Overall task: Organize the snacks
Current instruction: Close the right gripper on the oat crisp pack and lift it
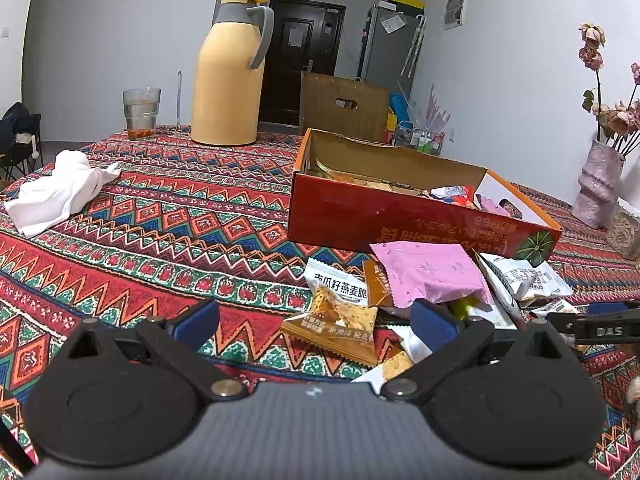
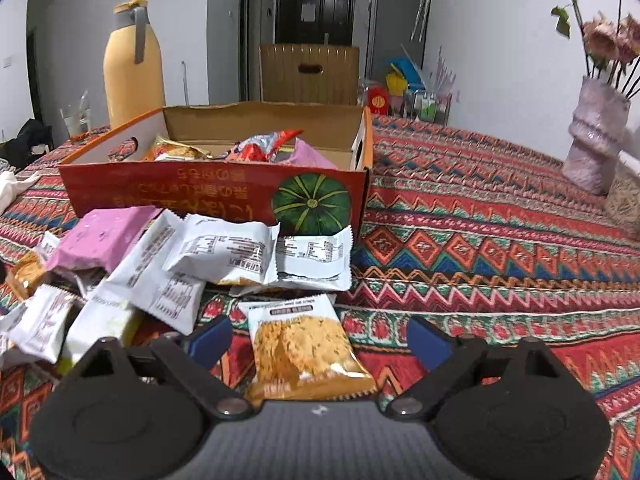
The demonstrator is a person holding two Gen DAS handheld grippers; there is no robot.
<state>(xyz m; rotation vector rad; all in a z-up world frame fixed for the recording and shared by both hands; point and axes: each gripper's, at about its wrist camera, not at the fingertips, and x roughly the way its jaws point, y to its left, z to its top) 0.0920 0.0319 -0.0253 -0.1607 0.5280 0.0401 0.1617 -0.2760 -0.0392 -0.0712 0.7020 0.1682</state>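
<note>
Between the right gripper's (image 2: pixel 318 340) released jaws, the orange snack packet (image 2: pixel 306 354) lies lengthwise toward the box (image 2: pixel 216 192).

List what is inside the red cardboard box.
Inside the red cardboard box lie a few snack packets: a gold one, a red and silver one and a pink one. The near wall hides the box floor and anything lying lower.

White walls (image 1: pixel 500 60); dark door (image 1: pixel 304 52) — grey fridge (image 2: pixel 396 28) beside it.
</note>
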